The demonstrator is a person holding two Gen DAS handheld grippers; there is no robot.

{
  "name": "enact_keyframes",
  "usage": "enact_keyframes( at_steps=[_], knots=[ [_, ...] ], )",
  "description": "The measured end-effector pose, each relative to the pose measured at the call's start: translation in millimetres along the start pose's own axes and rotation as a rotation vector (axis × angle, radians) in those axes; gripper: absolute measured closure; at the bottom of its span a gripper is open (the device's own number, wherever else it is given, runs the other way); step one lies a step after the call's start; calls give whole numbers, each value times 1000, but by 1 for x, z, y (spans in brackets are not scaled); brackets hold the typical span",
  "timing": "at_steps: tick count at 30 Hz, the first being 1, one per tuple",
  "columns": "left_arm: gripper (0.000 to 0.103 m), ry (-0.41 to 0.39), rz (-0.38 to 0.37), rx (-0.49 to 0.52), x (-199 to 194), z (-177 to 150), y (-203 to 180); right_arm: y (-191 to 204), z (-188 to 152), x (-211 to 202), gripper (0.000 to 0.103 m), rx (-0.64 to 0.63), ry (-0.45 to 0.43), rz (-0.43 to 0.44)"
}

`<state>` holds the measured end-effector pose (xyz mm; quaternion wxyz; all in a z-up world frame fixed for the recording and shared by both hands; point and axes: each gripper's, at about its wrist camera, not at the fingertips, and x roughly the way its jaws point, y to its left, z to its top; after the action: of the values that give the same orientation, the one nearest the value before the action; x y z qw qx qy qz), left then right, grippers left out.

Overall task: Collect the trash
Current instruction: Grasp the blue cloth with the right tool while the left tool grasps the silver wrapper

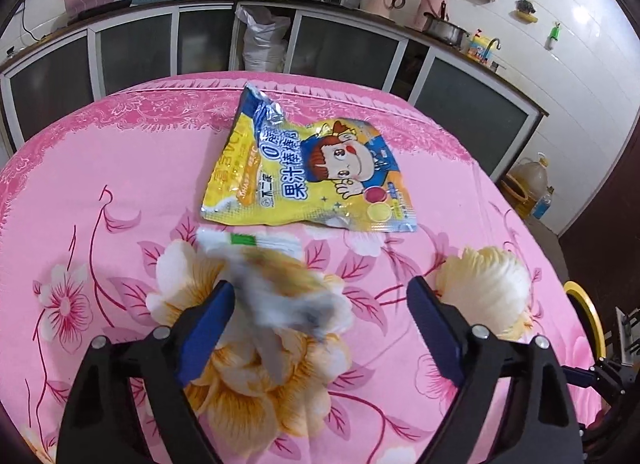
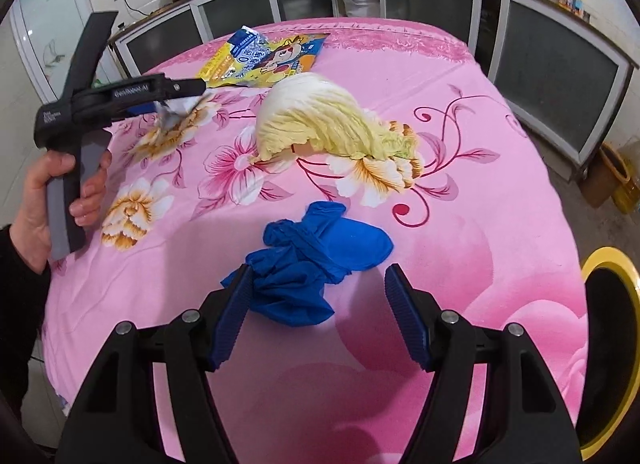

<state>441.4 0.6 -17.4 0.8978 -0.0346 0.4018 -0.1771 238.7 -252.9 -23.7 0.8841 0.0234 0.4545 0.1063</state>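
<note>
A counter covered in a pink floral cloth [image 2: 480, 192] fills both views. A pale yellow-white napa cabbage [image 2: 320, 116] lies near its middle. Toward the far edge rests a flattened yellow-and-blue candy wrapper bag [image 1: 308, 172] printed with a cartoon child. Nearer, a crumpled blue disposable glove [image 2: 316, 260] lies on the cloth. A crumpled white paper wrapper with a green stripe [image 1: 280, 284], blurred, sits just before the candy bag.

The left gripper [image 1: 320, 300], held by a person's hand [image 2: 52, 200], points down at the white wrapper; its jaws stand wide around it, the wrapper beside the left pad, and no squeeze is visible. The right gripper [image 2: 320, 284] hangs over the blue glove, jaws parted, the left pad at the glove's edge, the right pad clear. A yellow-rimmed black bin [image 2: 612, 344] stands beside the counter's right edge.
</note>
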Motion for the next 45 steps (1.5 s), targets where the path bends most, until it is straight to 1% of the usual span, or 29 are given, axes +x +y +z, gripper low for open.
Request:
enact_keyframes(
  at_steps=[1,2,3,4,5,6,7,8,9,10,11,15,18,22,27,33,35,38,42,45],
  knots=[
    [23,1,0,-4,1,0,0,1,1,-1,38,-1,-4,0],
    [27,1,-2,-11,2,0,1,3,2,-1,41,-11,-9,-7],
    [39,2,-1,-14,3,1,2,6,3,-1,49,-25,-12,-14],
    [51,10,-4,-19,5,1,2,9,5,1,54,-40,-2,-9],
    [54,19,-9,-20,7,2,3,10,5,3,68,-41,9,-1],
    [60,22,-8,-16,9,2,3,11,6,6,79,-39,24,7],
    [67,20,-4,-11,9,2,2,13,6,9,81,-42,39,14],
    [69,15,8,-4,9,2,1,13,7,9,89,-44,41,19],
    [81,9,8,-4,7,1,1,14,7,8,91,-44,37,22],
    [86,7,1,-6,6,1,2,15,7,4,91,-39,23,30],
    [87,-2,-5,-17,2,1,4,15,7,0,92,-36,12,38],
    [88,-52,-33,-62,-20,3,13,16,7,-24,93,-35,-68,37],
    [88,-92,-51,-73,-41,3,17,15,8,-43,93,-40,-112,23],
    [88,-135,-67,-83,-70,-1,17,13,6,-63,93,-43,-154,8],
    [88,-175,-78,-64,-101,-12,3,8,2,-80,93,-27,-181,3],
    [88,-173,-99,-15,-119,-27,-32,-3,-14,-92,93,8,-188,-7],
    [88,-164,-128,-6,-121,-32,-45,-11,-21,-97,93,27,-190,-15],
    [88,-152,-147,29,-121,-40,-70,-22,-29,-104,93,51,-194,-31],
    [88,-137,-193,74,-117,-50,-106,-39,-39,-114,93,79,-204,-59],
    [88,-128,-227,121,-116,-56,-141,-55,-44,-124,93,107,-222,-86]
  ],
)
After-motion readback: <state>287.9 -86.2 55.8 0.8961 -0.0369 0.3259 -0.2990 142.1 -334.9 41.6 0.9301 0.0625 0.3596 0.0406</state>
